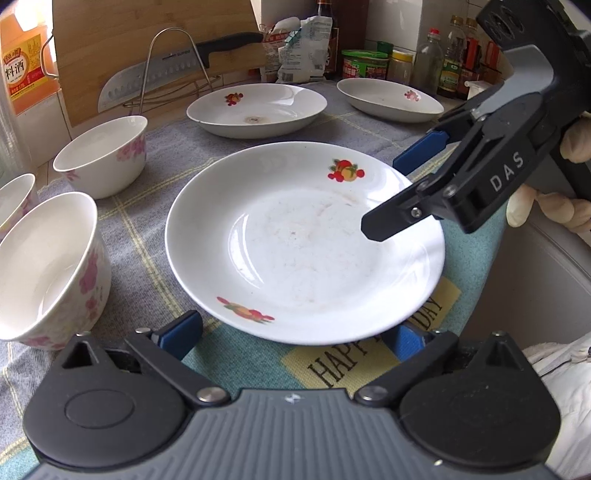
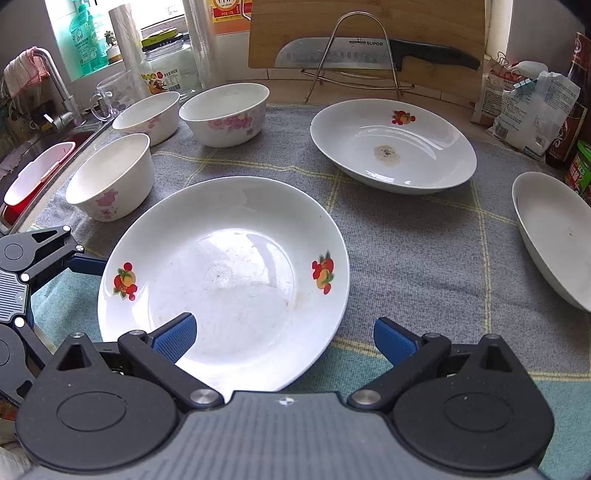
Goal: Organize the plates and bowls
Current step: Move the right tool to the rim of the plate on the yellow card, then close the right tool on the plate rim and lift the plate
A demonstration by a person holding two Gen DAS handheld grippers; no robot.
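Note:
A white plate with fruit prints (image 1: pixel 303 243) (image 2: pixel 225 280) lies on the cloth in front of both grippers. My left gripper (image 1: pixel 295 336) is open, its blue pads on either side of the plate's near rim. My right gripper (image 2: pixel 284 339) is open, one finger over the plate's rim and one beside it; it also shows in the left wrist view (image 1: pixel 406 192). Two more plates (image 2: pixel 391 147) (image 2: pixel 554 236) lie farther back. Three flowered bowls (image 2: pixel 110 177) (image 2: pixel 225 112) (image 2: pixel 147 116) stand at the left.
A cutting board (image 2: pixel 365 33) and a knife (image 2: pixel 369 51) on a wire rack stand at the back. Bottles and jars (image 1: pixel 443 62) and bags (image 2: pixel 528 103) line the right side. A sink (image 2: pixel 40 162) with a faucet is at the left. A grey checked cloth (image 2: pixel 406 240) covers the counter.

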